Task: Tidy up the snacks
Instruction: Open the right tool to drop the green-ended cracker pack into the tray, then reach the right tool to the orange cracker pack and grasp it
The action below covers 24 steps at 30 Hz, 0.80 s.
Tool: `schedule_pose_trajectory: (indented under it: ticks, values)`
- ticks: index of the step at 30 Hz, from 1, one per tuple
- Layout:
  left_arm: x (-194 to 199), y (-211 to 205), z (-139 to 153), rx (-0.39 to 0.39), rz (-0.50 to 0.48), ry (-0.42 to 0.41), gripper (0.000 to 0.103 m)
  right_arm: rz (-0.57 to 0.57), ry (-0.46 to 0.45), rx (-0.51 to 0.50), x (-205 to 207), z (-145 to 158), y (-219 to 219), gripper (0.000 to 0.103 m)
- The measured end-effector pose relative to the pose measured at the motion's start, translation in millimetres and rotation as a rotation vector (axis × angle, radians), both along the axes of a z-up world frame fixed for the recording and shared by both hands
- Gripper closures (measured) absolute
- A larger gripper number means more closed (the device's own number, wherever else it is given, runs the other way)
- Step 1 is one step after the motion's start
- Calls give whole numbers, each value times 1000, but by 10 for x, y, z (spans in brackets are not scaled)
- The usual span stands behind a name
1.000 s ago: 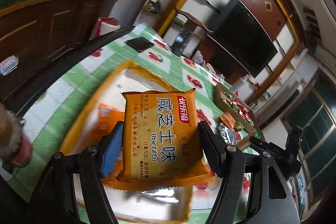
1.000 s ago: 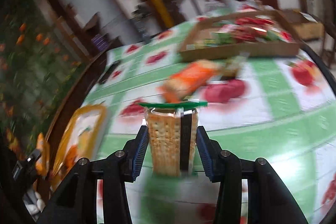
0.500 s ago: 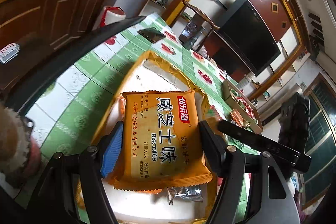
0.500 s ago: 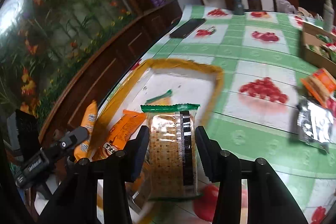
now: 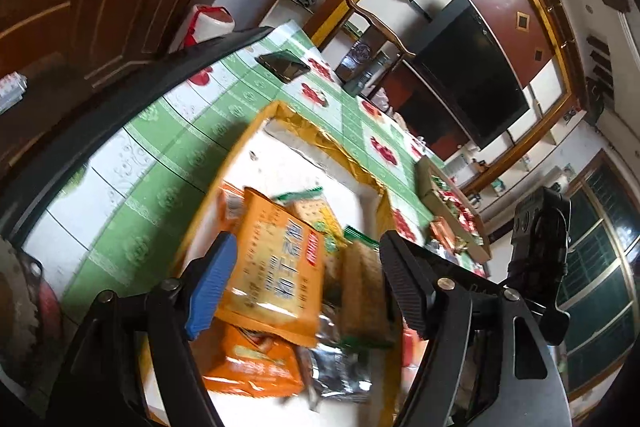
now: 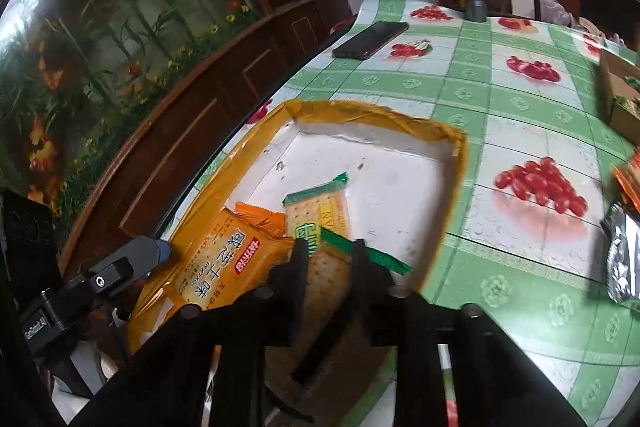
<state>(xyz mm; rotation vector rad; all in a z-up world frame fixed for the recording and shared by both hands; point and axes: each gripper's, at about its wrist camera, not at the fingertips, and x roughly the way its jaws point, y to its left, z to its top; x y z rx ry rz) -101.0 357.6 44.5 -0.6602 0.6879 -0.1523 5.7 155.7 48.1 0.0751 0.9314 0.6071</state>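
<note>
Both grippers work over the tray [image 6: 460, 147], a shallow yellow-rimmed box on the surface [image 6: 500, 99] that serves as the collection point for the snacks.

Left gripper [image 5: 304, 279]: the jaws are opening. The orange pack [image 5: 276, 267] lies between them, tilted and resting on other packs in the tray; the right pad stands clear of it, and contact at the blue left pad cannot be confirmed. Judged: this is a release, with the pack already supported from below.

Right gripper [image 6: 330, 267]: the jaws are closing, with the green pack [image 6: 328, 279] edge-on between them, clamped across its narrow side. It hangs low over the tray's near corner, just beside the orange pack.

More packs [image 6: 624, 259] remain outside the tray, so sorting is unfinished.
</note>
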Motion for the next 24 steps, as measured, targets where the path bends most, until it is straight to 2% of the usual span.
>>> schedule_pose_trajectory:
  ticks: [2, 5, 10, 18, 24]
  values:
    - [-11, -63, 11, -20, -20, 4, 29, -14, -7, 16, -40, 30, -110, 63]
    - [-45, -175, 59, -37, -51, -5, 28, -42, -21, 38, -120, 75, -319, 59]
    - [-116, -399, 164, -21, -87, -12, 25, -112, -13, 82, -231, 78, -729, 48]
    - [-165, -935, 215, 39, -174, 34, 25, -228, 35, 167, -349, -47, -1409, 46]
    - [-167, -1319, 223, 88, -234, 73, 25, -296, 39, 191, -435, -141, -1920, 39]
